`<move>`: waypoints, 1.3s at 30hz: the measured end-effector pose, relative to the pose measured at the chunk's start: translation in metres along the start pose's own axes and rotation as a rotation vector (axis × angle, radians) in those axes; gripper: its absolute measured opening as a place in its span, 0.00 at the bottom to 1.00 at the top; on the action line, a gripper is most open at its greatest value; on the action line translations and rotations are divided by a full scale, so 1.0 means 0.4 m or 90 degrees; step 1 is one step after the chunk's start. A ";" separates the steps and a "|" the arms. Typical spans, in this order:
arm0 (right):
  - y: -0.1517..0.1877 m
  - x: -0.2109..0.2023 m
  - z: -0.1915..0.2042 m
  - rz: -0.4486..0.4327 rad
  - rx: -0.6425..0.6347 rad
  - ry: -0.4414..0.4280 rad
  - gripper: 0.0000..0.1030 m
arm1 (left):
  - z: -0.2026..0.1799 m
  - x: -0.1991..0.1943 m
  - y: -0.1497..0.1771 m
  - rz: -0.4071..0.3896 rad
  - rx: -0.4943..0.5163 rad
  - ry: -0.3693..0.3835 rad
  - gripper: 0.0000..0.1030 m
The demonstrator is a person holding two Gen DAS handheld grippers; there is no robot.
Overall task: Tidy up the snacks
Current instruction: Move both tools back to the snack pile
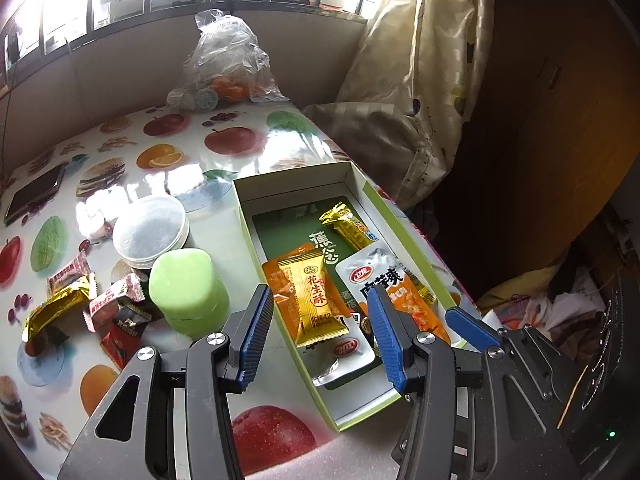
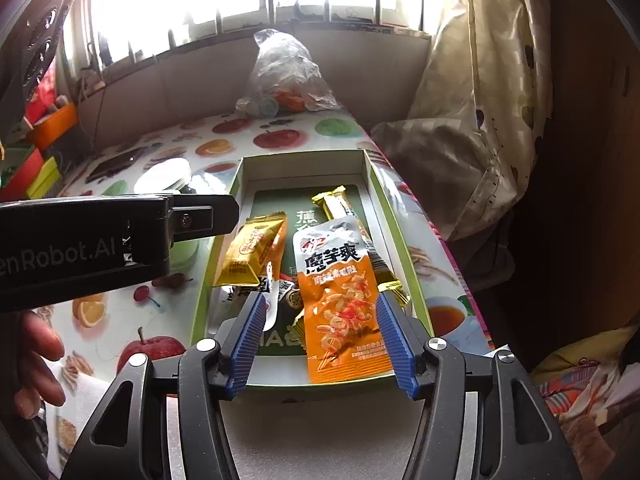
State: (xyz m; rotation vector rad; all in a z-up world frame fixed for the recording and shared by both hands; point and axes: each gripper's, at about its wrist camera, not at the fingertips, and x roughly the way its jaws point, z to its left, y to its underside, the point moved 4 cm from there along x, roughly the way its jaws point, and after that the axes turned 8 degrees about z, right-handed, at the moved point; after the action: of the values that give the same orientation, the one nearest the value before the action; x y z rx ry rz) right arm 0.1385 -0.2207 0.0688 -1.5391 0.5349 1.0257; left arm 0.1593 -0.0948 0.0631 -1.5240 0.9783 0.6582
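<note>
Both tongs stand spread and hold nothing. The left tongs [image 1: 320, 320] hang over the near left part of the box [image 1: 394, 216], with the yellow pack [image 1: 316, 300] lying between the 2 blue pads, untouched. The right tongs [image 2: 322, 340] straddle the orange pouch [image 2: 340, 312], which lies flat in the box just ahead of them; the pads do not press it.

Risks, as I judge them: the 2 tongs work close together over 1 narrow box, and the left one's black body crosses just left of the right tongs, so a careless swing could knock them together. The orange pouch's near end lies on the box's near wall, so a brush from the right pads might drag it out. Left of the left tongs, loose wrapped sweets [image 1: 100, 300] lie on the surface [image 1: 224, 152] beside a green jar [image 1: 188, 292] and a clear tub [image 1: 150, 232]; reaching for them could tip the jar. The packs are glossy and thin, so a pinch on an edge may slip.

Writing: the yellow pack reads 花生酥. The orange pouch reads 魔芋爽 under a red oval logo. The box's green floor shows 蕉 and fainter characters I cannot read. The left tongs' body reads "enRobot.AI", cut off at the frame
</note>
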 end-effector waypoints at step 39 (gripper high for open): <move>-0.032 -0.092 0.230 -0.049 -0.076 -0.077 0.57 | 0.265 -0.188 0.141 -0.078 -0.093 -0.090 0.49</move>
State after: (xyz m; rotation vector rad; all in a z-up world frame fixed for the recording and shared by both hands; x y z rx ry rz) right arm 0.1011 -0.1377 0.1098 -1.5782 0.3326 1.0989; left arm 0.0855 0.0250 0.0775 -1.6270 0.7382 0.7515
